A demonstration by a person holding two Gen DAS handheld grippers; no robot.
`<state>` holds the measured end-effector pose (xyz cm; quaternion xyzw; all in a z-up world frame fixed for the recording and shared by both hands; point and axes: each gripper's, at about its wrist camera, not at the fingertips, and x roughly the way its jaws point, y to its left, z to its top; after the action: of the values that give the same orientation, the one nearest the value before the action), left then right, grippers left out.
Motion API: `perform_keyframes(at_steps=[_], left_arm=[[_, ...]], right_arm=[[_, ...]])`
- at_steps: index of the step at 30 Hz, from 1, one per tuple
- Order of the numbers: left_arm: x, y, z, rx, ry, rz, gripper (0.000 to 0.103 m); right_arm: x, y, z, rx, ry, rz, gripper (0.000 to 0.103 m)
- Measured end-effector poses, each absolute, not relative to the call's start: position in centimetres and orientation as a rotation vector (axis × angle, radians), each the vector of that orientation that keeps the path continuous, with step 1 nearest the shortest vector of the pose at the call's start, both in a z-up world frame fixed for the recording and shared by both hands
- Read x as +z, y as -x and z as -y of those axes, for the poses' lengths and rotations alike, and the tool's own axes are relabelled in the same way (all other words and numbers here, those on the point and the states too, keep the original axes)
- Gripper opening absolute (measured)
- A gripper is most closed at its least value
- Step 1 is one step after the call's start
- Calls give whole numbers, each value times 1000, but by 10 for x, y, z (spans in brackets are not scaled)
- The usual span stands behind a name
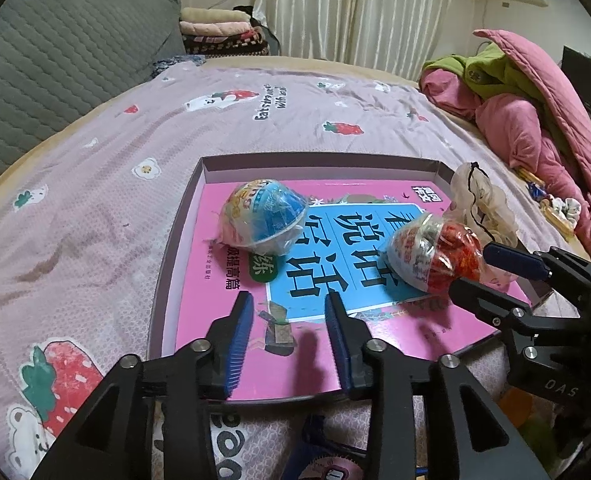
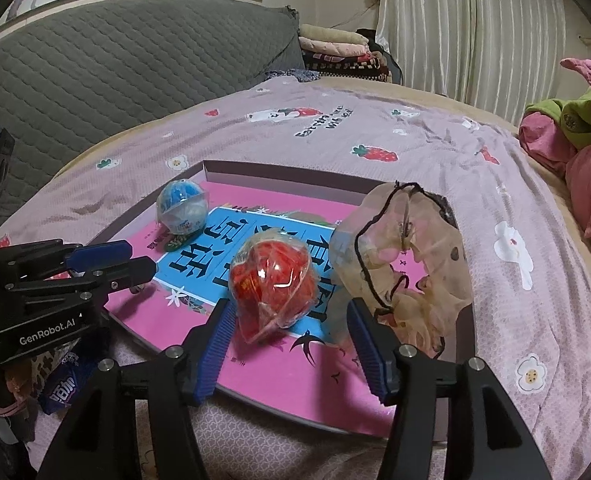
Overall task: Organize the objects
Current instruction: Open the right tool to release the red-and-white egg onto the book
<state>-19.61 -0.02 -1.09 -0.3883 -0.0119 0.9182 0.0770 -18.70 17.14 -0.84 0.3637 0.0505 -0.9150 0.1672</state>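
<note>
From the left wrist view, the left gripper (image 1: 289,316) is seen partly open with nothing between its ribbed blue pads, poised over the near part of a glossy pink book (image 1: 231,280) that lies flat in a shallow cardboard tray (image 1: 319,162). The tray rests on a soft quilted bedspread (image 1: 95,200) printed with strawberries. A blue ball (image 1: 265,216), round and wrapped in crinkled clear film, sits on the book just beyond the fingers, untouched. Further right, a red ball (image 1: 435,254) in similar film is seen close against the right gripper's tip, though contact cannot be told here.

From the right wrist view, the right gripper (image 2: 291,328) is seen open about halfway, its 2 pads flanking the red ball (image 2: 273,284); the left pad is close to the wrap while the right pad stands clear, so no grip is judged to be made. Just beside the ball a limp, translucent drawstring pouch (image 2: 411,256) with a black cord slumps on the book (image 2: 295,372).

The step in hand is judged to be a placing or release of the 2 balls on the book. The next move is likely to call for the pouch's floppy mouth to be held open by one gripper while a slippery ball is pinched gently by the other.
</note>
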Motion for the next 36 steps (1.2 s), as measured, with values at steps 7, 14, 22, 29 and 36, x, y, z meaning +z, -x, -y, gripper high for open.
perform_keyframes(at_steps=[7,14,22,29,36], left_arm=[[-2,191,1,2763,1151,35,49],[8,185,5,2782,1141,45,54],[20,175,8,2794,1123,45,61],[29,165,8,2807,1104,36,63],[37,157,9,2814,1091,39,63]], right_arm=[[-2,182,-173,-2609,-1004,-131,60],[4,178,-177,-2622,-978,-121,64],[10,172,-180,-2631,-949,-122,65],[14,168,-182,-2638,-929,-127,66],[18,162,-187,-2642,-908,-120,66]])
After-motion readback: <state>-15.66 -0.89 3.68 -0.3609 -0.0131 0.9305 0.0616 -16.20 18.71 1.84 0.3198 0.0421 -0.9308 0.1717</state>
